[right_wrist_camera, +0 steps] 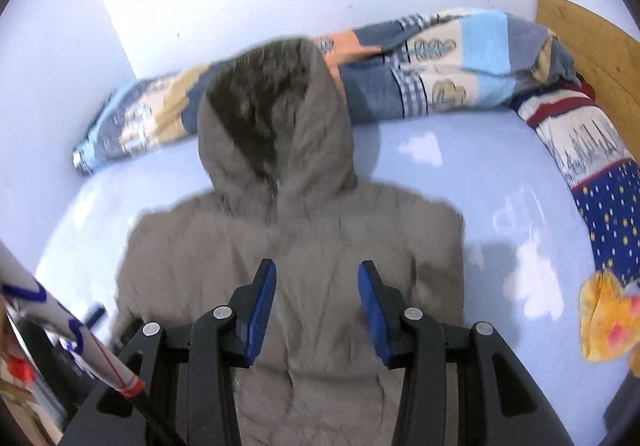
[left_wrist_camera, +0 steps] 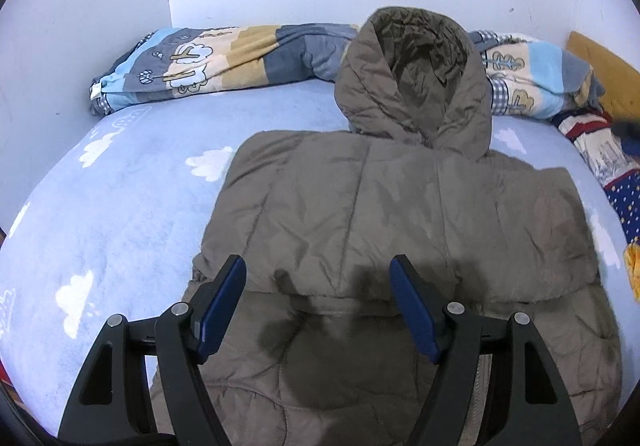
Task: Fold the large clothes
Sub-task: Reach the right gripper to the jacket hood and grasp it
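A grey-brown quilted hooded coat [left_wrist_camera: 380, 213] lies flat on a light blue bed sheet with white clouds [left_wrist_camera: 120, 181], its hood [left_wrist_camera: 416, 73] pointing toward the far wall. Both sides look folded in over the body. My left gripper [left_wrist_camera: 318, 266] hovers open above the coat's lower middle, nothing between its blue pads. In the blurred right wrist view the same coat [right_wrist_camera: 304, 246] fills the middle, and my right gripper [right_wrist_camera: 318, 270] hangs above its back, open and empty. The hood [right_wrist_camera: 276, 125] rests against the bedding.
A rolled patchwork quilt [left_wrist_camera: 208, 61] runs along the wall behind the hood. A wooden headboard [right_wrist_camera: 592, 45], a red, white and blue starred cover [right_wrist_camera: 608, 197] and a yellow cloth [right_wrist_camera: 604, 318] sit at the right. A white pole with blue marks [right_wrist_camera: 60, 330] crosses the lower left.
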`<move>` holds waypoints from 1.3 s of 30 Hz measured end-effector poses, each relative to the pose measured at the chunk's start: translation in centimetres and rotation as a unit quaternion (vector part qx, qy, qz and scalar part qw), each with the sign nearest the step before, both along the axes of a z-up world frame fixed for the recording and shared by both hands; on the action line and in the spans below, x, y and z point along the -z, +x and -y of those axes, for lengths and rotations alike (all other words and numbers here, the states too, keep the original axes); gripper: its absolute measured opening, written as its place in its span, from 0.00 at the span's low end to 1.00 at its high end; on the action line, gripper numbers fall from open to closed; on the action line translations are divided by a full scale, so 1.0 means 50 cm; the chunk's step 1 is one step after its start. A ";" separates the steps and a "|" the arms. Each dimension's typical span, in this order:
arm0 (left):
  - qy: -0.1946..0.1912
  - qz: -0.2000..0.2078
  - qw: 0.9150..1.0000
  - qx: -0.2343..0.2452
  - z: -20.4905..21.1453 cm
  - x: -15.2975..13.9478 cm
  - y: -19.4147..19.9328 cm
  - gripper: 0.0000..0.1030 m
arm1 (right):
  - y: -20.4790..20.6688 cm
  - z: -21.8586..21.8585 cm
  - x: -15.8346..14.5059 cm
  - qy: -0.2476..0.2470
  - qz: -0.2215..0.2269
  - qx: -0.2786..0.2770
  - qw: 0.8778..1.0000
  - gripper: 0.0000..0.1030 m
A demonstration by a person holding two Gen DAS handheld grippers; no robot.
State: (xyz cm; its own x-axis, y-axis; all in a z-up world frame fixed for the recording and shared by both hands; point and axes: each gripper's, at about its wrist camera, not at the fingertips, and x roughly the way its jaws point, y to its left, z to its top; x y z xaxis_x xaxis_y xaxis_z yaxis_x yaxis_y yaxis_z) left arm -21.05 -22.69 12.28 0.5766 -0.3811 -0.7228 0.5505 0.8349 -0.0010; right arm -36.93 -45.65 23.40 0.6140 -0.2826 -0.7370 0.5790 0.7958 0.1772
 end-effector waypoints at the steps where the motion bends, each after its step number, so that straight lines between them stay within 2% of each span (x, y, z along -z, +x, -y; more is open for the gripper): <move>1: -0.003 0.002 1.000 -0.002 -0.004 -0.004 0.002 0.71 | 0.016 0.013 -0.020 0.004 0.003 -0.004 1.000 0.45; 5: -0.005 0.004 1.000 -0.002 -0.012 -0.009 0.006 0.71 | 0.114 0.082 -0.085 -0.008 0.006 -0.014 1.000 0.45; 8: -0.002 0.003 1.000 0.001 -0.013 -0.008 0.008 0.71 | 0.206 0.148 -0.104 -0.009 0.003 -0.006 1.000 0.45; 12: 0.001 -0.008 1.000 0.004 -0.013 -0.001 0.024 0.71 | 0.324 0.236 -0.081 0.002 -0.004 0.002 1.000 0.45; 15: -0.005 -0.029 1.000 0.000 -0.021 0.009 0.039 0.71 | 0.391 0.278 -0.049 0.009 -0.004 0.012 1.000 0.45; 17: -0.001 -0.029 1.000 -0.002 -0.022 0.013 0.042 0.71 | 0.439 0.300 -0.028 0.009 -0.006 0.015 1.000 0.45; 20: 0.006 -0.029 1.000 0.002 -0.020 0.020 0.042 0.71 | 0.501 0.323 0.000 -0.001 -0.010 0.020 1.000 0.45; 23: 0.014 -0.027 1.000 0.004 -0.017 0.029 0.044 0.71 | 0.548 0.349 0.035 -0.026 -0.043 0.038 0.998 0.44; 25: 0.020 -0.031 0.999 0.002 -0.015 0.036 0.047 0.71 | 0.562 0.364 0.062 -0.028 -0.068 0.041 0.996 0.15; 26: 0.020 -0.037 0.999 0.003 -0.015 0.039 0.050 0.71 | 0.559 0.369 0.074 -0.027 -0.079 0.043 0.996 0.10; 31: 0.011 -0.035 0.999 0.004 -0.015 0.025 0.043 0.71 | 0.451 0.331 0.034 -0.032 -0.015 0.027 0.999 0.08; 36: -0.011 -0.024 1.000 0.001 -0.034 -0.011 0.026 0.71 | 0.261 0.220 -0.049 -0.059 0.034 -0.013 0.998 0.07; 39: -0.023 -0.020 0.999 -0.011 -0.054 -0.027 0.028 0.71 | 0.128 0.127 -0.067 -0.073 0.056 -0.034 0.995 0.07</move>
